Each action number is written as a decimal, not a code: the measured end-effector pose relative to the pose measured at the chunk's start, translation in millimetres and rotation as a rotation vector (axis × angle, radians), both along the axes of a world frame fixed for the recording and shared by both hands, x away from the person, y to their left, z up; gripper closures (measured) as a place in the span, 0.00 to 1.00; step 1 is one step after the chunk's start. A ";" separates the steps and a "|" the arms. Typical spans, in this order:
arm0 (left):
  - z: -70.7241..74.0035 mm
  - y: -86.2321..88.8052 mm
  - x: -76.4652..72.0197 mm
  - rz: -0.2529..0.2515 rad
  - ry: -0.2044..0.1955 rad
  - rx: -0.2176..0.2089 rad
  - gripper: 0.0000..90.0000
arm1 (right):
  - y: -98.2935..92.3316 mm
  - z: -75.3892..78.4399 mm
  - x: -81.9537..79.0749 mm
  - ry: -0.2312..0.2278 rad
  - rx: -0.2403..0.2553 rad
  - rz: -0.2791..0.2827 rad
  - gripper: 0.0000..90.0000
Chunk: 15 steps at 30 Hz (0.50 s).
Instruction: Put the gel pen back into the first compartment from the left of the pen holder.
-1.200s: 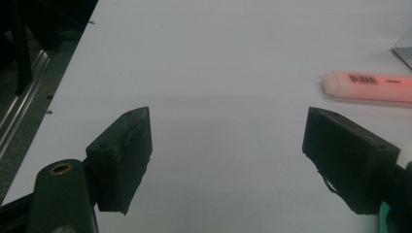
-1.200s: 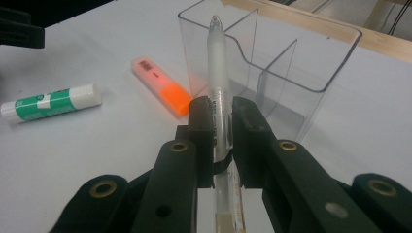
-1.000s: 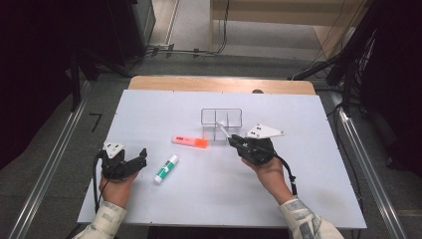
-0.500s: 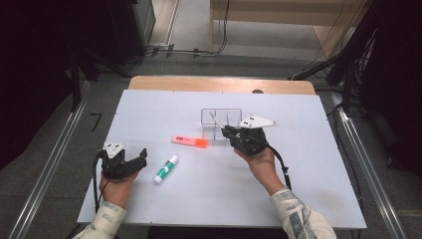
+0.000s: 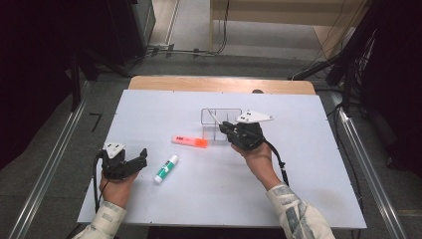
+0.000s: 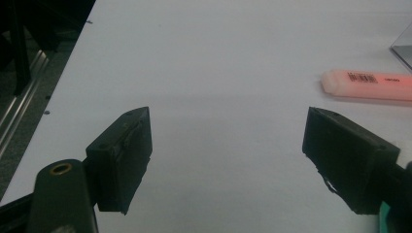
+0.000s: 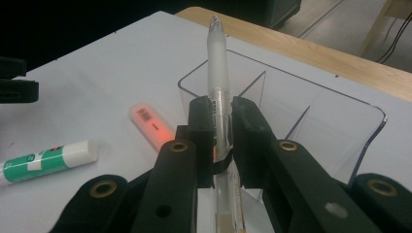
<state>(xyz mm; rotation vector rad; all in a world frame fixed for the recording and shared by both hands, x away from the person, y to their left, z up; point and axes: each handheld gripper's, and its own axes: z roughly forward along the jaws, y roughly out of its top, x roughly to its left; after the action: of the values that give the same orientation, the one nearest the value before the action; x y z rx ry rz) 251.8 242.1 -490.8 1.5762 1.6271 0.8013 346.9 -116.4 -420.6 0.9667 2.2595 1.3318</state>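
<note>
My right gripper (image 5: 227, 130) is shut on a clear, frosted pen (image 7: 216, 73), which stands upright between the jaws in the right gripper view. The pen (image 5: 214, 118) is at the near wall of a clear plastic organizer (image 5: 222, 115) with dividers (image 7: 340, 126). An orange highlighter (image 5: 189, 141) lies flat on the white table, left of the organizer. Near my left gripper lies a green-and-white glue stick (image 5: 166, 168). My left gripper (image 5: 143, 156) rests low on the table at the near left, open, with only bare table between its jaws (image 6: 228, 150).
The white tabletop (image 5: 308, 164) sits on a wooden table whose far edge (image 5: 219, 83) shows behind the organizer. Metal rails run along both sides on the floor. Cables trail from both grippers toward the person.
My right gripper has moved a little left and away from the person, bringing the pen up to the organizer. The left gripper has stayed put.
</note>
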 end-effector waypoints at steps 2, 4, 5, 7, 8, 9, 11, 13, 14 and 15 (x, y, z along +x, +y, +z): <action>0.0 0.0 0.0 0.000 0.000 0.001 0.20 | 0.9 0.9 1.2 -0.001 0.002 0.002 0.86; 0.1 0.0 -0.1 -0.001 0.001 0.001 0.20 | 2.1 2.4 2.3 -0.005 0.003 0.001 0.86; 0.1 0.0 -0.1 -0.001 0.001 0.002 0.20 | 2.9 3.3 2.7 -0.004 0.005 -0.001 0.86; 0.2 0.1 -0.1 -0.003 0.001 0.002 0.20 | 4.7 4.8 4.1 -0.007 0.005 0.000 0.86; 0.2 0.0 -0.1 -0.003 0.001 0.002 0.20 | 5.6 5.7 4.9 -0.009 0.004 0.001 0.86; 0.2 0.0 -0.1 -0.003 0.001 0.002 0.20 | 6.8 6.4 5.9 -0.009 0.008 0.001 0.86; 0.3 0.1 -0.2 -0.003 0.001 0.002 0.20 | 8.7 7.8 7.8 -0.010 0.008 -0.001 0.86; 0.3 0.2 -0.2 -0.003 0.000 0.001 0.20 | 10.8 8.7 10.2 -0.009 0.010 -0.003 0.86; 0.2 0.2 -0.1 -0.003 0.000 0.001 0.20 | 11.9 9.0 11.6 -0.009 0.009 -0.003 0.86; 0.2 0.2 -0.1 -0.003 0.000 0.001 0.20 | 13.2 9.2 12.9 -0.006 0.011 -0.004 0.86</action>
<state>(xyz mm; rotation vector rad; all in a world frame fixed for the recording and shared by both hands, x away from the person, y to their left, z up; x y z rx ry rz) 251.7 242.3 -490.6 1.5785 1.6242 0.8010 359.8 -103.1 -411.5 0.9685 2.2471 1.3447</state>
